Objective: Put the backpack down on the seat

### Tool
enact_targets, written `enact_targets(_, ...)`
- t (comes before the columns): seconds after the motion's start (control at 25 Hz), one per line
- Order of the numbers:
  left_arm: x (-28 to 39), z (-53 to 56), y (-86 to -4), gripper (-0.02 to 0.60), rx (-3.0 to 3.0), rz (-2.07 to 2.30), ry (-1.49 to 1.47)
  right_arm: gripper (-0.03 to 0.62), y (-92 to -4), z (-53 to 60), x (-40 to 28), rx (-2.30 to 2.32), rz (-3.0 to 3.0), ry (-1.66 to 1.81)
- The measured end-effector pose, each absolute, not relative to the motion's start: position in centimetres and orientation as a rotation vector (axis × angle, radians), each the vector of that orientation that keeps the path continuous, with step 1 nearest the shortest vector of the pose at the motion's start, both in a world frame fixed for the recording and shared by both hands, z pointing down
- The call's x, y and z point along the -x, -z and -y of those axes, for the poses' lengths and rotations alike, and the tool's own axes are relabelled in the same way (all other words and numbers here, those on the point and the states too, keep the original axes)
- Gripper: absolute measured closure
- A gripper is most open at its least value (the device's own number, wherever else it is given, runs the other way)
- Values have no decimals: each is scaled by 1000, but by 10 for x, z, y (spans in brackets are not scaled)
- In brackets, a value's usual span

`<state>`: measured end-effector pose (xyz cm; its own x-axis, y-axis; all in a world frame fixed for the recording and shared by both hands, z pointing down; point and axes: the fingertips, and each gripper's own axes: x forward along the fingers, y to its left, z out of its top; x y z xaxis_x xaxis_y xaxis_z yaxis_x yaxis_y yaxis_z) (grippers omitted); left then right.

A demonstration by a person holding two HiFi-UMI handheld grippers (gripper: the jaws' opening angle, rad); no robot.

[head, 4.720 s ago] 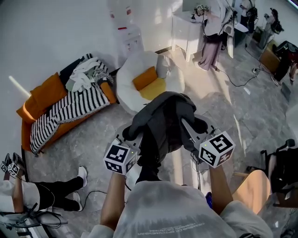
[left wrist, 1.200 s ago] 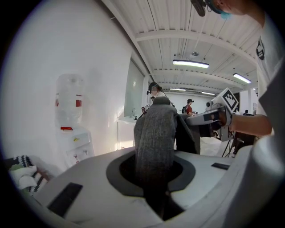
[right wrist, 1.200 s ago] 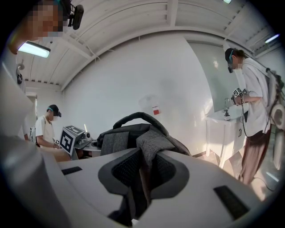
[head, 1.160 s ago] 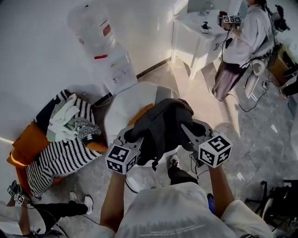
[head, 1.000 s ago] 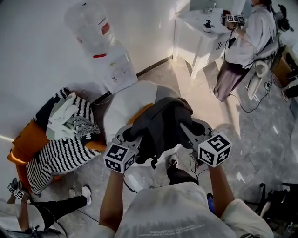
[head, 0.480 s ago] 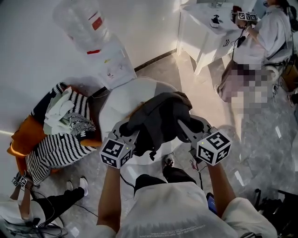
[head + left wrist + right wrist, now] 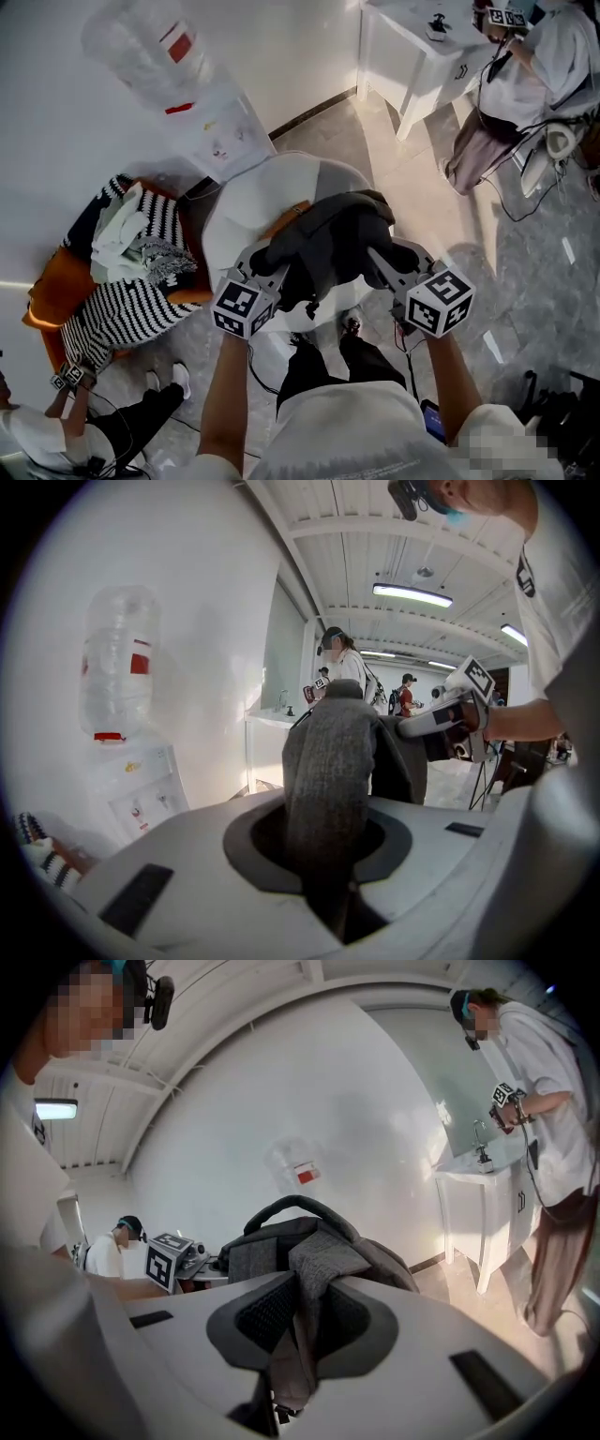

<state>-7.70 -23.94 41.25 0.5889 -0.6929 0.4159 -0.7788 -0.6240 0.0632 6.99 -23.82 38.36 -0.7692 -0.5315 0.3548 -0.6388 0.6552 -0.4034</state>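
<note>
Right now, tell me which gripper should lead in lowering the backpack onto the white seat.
Left, probably. Both grippers are shut on straps of the backpack, but the left gripper hangs over the white seat, while the right gripper sits about at its right rim, near bare floor. Lower both together.

Grey marbled floor [image 7: 525, 272] is seen carrying a white rounded seat [image 7: 248, 199], an orange sofa [image 7: 47, 305], a water dispenser [image 7: 220, 131] and a white table [image 7: 408, 42]. An orange cushion [image 7: 291, 215], mostly hidden, is laid on the seat. A striped blanket [image 7: 127, 314] and heaped clothes [image 7: 127, 239] are spread on the sofa.
</note>
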Motion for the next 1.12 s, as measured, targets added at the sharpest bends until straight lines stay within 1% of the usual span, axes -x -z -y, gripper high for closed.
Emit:
enact_targets(0.68, 121, 274, -482, 503, -2598, 1119, -526, 549, -449, 261, -23, -1084, 2593, -824)
enact_targets(1.12, 132, 298, -529, 503, -2575, 1101, -577, 549, -495, 283, -12, -1059, 2562, -855)
